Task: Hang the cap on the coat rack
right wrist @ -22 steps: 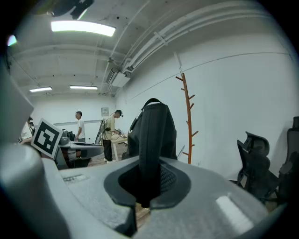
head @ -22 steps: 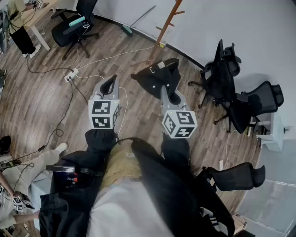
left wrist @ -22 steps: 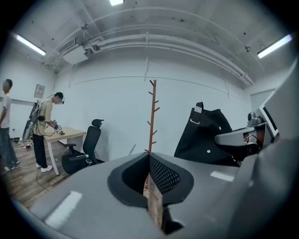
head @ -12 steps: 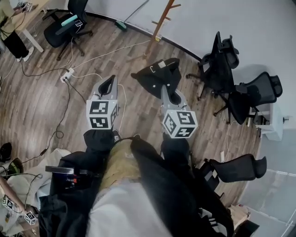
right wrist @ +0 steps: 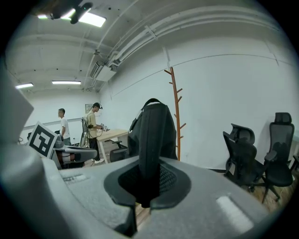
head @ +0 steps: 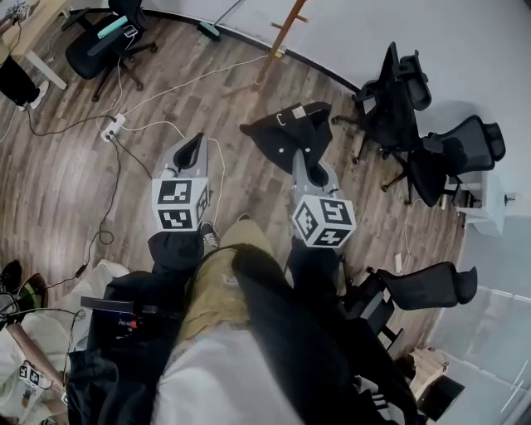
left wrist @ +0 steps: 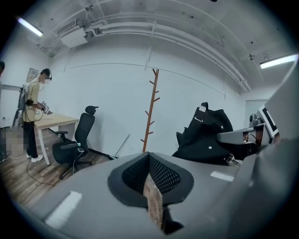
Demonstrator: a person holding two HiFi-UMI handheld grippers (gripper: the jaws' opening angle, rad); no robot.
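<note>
A black cap (head: pixel 286 133) hangs from my right gripper (head: pixel 302 159), which is shut on its fabric; in the right gripper view the cap (right wrist: pixel 152 130) rises out of the closed jaws (right wrist: pixel 147 184). The wooden coat rack (head: pixel 278 37) stands by the white wall ahead, bare pegs showing (right wrist: pixel 176 112). My left gripper (head: pixel 197 143) is held level to the left of the cap, shut with nothing in it (left wrist: pixel 149 163). The left gripper view shows the rack (left wrist: pixel 149 112) straight ahead and the cap (left wrist: pixel 205 135) to the right.
Black office chairs (head: pixel 398 100) crowd the right side, another chair (head: pixel 95 41) sits by a desk (head: pixel 33 25) at the far left. White cables and a power strip (head: pixel 110 129) lie on the wood floor. Two people (right wrist: pixel 93 130) stand by the desk.
The floor, rack and chairs have slid up and left in the head view as the person moves. Both grippers keep their pose, and the cap stays in the right one.
</note>
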